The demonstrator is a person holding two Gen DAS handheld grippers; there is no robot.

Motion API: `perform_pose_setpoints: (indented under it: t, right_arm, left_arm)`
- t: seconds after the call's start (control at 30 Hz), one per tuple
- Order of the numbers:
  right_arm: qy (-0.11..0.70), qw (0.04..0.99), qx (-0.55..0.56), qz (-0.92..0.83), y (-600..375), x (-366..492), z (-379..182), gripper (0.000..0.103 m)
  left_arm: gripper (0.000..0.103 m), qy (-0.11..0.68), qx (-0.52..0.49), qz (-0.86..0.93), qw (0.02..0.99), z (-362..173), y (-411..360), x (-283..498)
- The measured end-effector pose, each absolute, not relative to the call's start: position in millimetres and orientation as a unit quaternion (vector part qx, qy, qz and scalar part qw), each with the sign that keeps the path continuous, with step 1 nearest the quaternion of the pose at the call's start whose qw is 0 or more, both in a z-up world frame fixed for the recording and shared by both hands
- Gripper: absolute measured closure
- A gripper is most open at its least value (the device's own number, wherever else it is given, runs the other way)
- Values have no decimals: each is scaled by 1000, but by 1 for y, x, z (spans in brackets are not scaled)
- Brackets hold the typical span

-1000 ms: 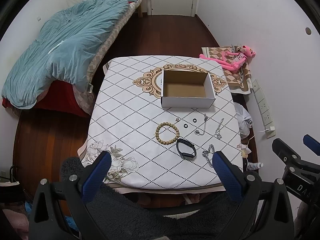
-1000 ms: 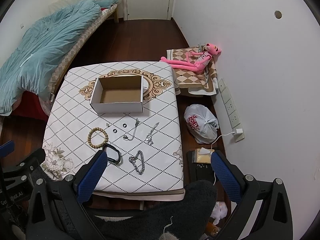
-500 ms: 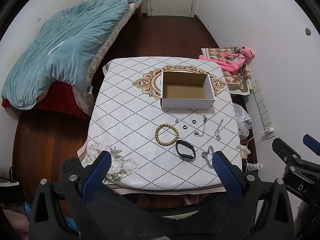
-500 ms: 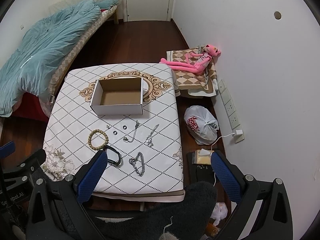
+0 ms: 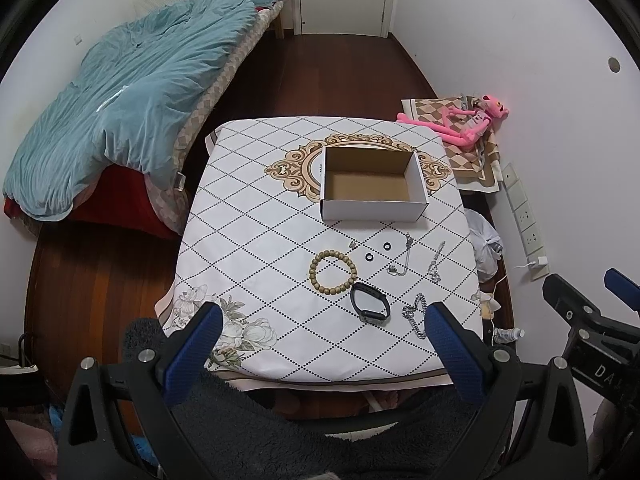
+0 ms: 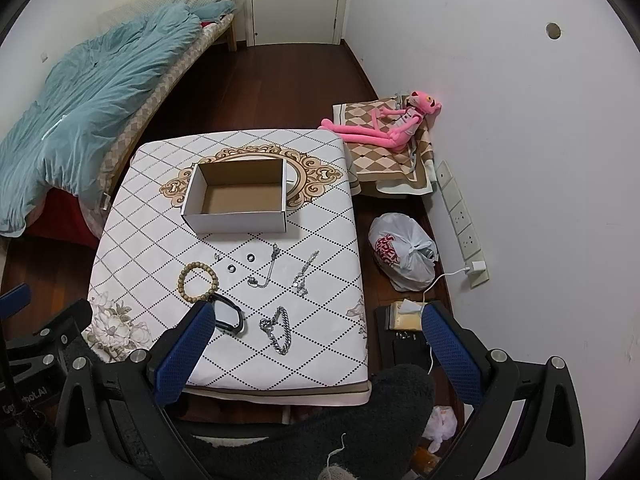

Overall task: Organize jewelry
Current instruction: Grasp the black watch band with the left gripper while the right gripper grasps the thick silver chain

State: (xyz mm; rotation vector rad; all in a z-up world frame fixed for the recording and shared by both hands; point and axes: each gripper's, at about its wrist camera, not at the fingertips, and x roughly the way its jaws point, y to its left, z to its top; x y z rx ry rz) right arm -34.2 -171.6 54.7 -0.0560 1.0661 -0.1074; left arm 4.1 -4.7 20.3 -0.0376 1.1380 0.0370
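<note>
An empty white cardboard box (image 5: 373, 184) (image 6: 238, 197) stands open on the patterned table (image 5: 256, 240) (image 6: 132, 236). In front of it lie a wooden bead bracelet (image 5: 332, 273) (image 6: 197, 282), a black band (image 5: 370, 303) (image 6: 227, 315), two small rings (image 5: 378, 252) (image 6: 241, 262), two thin silver chains (image 5: 402, 264) (image 6: 267, 268) and a thick silver chain (image 5: 416, 316) (image 6: 278, 330). My left gripper (image 5: 320, 344) is open and empty, high above the table's near edge. My right gripper (image 6: 316, 344) is open and empty, also high above the near edge.
A bed with a teal quilt (image 5: 124, 108) stands to the left. A pink plush toy (image 6: 384, 128) lies on a checked cushion by the right wall. A white plastic bag (image 6: 402, 252) and a power strip (image 6: 460, 220) lie right of the table.
Both grippers have risen and pulled back slightly, so the table looks a little smaller and farther. Nothing on the table has moved.
</note>
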Motion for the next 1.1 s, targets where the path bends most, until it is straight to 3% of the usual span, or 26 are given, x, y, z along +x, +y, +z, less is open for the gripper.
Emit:
perform_pose_setpoints:
  t: [0.17,0.43,0.73,0.93,1.1]
  right_arm:
    - [524,849,-23,-68,-181,-19,25,0]
    - [615,786,0,-70,-193,11,-96,0]
    - [673,736,28,-63,-188,20,-199,20]
    - [691,721,40,-48,-178,24,-231,33]
    - [686,726,34,-35,-169,24,-235,36]
  left_arm:
    - [0,543,1,30,839,-2,-6,20]
    - [0,594,37,42,803,-89,-8,55]
    - [0,646,56,41,761,-163,-13,71]
    - [0,667,51,41,742,-193,-12,76]
    - [0,681,32,35,730,-208,-11,78]
